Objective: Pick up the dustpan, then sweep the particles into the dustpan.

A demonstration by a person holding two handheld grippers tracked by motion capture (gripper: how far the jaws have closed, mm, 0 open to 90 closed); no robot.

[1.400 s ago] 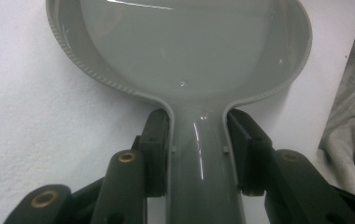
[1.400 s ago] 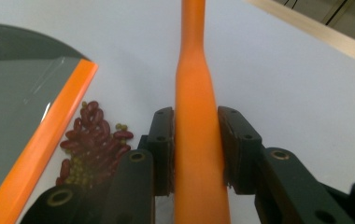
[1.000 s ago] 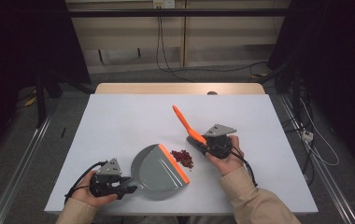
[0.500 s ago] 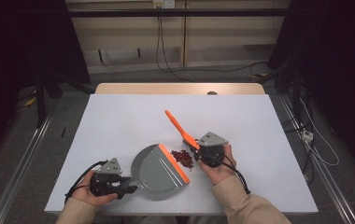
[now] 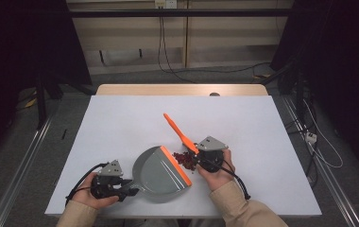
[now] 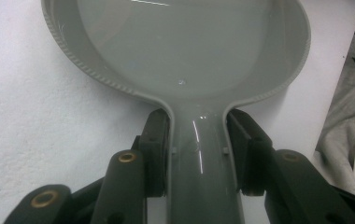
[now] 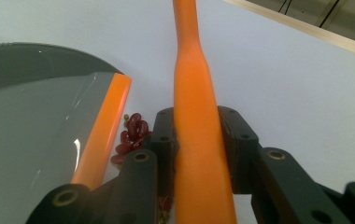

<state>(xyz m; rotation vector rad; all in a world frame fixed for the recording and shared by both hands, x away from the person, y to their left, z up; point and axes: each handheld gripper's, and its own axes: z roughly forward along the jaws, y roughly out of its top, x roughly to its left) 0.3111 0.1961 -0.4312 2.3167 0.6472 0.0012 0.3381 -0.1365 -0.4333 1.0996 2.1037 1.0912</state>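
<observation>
I see the large white rectangular table [image 5: 121, 123] across the middle of the high view, with a pale wooden edge at its far side. In the lower centre of that frame lies the grey plastic dustpan with an orange rubber lip [image 5: 161, 172], flat on the table, its lip turned toward the right. My left gripper [image 5: 128, 189], at the lower left of the frame, holds the handle of the dustpan: in the left gripper view the two black jaws press on both sides of the grey handle [image 6: 199, 163].

My right gripper [image 5: 194, 158], right of centre, is closed around the long orange plastic brush handle [image 5: 177, 132], which points up and to the left in the frame. In the right gripper view the jaws clamp this handle [image 7: 196, 116] from both sides, and the brush head is hidden below them.

Smallest is the little heap of dark red beans [image 5: 182, 157]. It lies on the table just beside the orange lip, between the lip [image 7: 103, 128] and my right gripper, as the right gripper view shows [image 7: 131, 133].
</observation>
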